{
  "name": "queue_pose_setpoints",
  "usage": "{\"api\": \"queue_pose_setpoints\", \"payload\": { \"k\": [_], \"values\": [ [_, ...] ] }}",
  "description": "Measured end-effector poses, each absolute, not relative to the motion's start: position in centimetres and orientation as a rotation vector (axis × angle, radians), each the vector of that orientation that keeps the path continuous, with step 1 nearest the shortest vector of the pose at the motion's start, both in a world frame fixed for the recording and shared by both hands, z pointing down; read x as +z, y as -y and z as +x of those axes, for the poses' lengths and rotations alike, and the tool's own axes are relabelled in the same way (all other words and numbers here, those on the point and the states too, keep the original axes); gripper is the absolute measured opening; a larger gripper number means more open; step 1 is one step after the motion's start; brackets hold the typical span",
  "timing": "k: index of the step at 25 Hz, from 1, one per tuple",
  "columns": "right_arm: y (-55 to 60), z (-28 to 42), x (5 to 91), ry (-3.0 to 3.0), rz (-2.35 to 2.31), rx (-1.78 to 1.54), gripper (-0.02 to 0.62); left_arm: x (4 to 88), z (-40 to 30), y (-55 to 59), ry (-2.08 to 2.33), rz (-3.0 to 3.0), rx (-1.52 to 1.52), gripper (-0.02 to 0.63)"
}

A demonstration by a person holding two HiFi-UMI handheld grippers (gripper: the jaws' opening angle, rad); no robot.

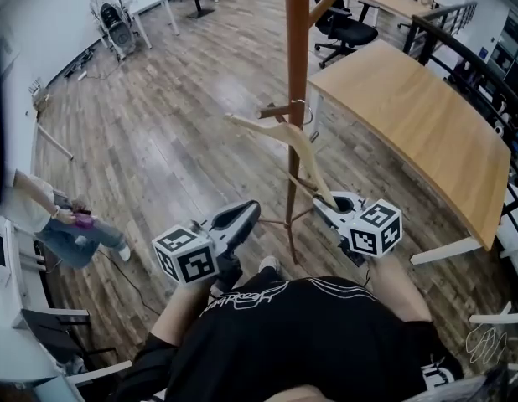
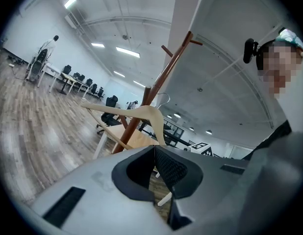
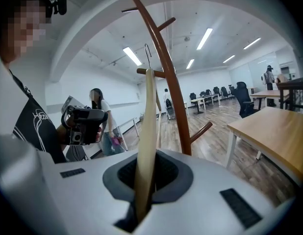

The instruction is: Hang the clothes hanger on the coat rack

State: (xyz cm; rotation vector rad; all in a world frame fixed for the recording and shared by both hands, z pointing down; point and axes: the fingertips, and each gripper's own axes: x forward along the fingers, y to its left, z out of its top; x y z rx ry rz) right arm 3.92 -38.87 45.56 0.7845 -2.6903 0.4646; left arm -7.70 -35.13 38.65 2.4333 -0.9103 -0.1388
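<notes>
Head view: the coat rack (image 1: 297, 57) stood upright on the wood floor (image 1: 175, 141), just beside the corner of a light wooden table (image 1: 418, 124). The wooden clothes hanger (image 1: 303, 147) was up against the rack's pole. Its metal hook sat at the level of a short peg, right by the pole; whether the hook bore on that peg could not be told. One hanger arm reached out to the left of the pole. The other slanted down toward the right gripper (image 1: 336, 201).

Right gripper view: jaws closed on the end of that hanger arm, the pale wood rising straight up from between the pads, with the brown pole just behind it.

Left gripper view: the left gripper (image 2: 154, 148) had its pads pressed together with nothing between them. It was held level, apart from the hanger, which showed ahead of it against the pole. In the head view this gripper was to the left of the pole, near the rack's base.

A second person (image 1: 70, 224) was at the left edge of the head view, well away from the rack.
</notes>
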Motion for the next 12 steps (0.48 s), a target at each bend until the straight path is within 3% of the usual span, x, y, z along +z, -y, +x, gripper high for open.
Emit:
{"api": "queue_pose_setpoints", "payload": {
  "k": [12],
  "values": [
    [42.5, 3.0, 47.5, 2.647, 0.813, 0.5, 0.04, 40.4, -9.4, 39.8, 0.888, 2.383, -0.106, 0.008]
  ]
}}
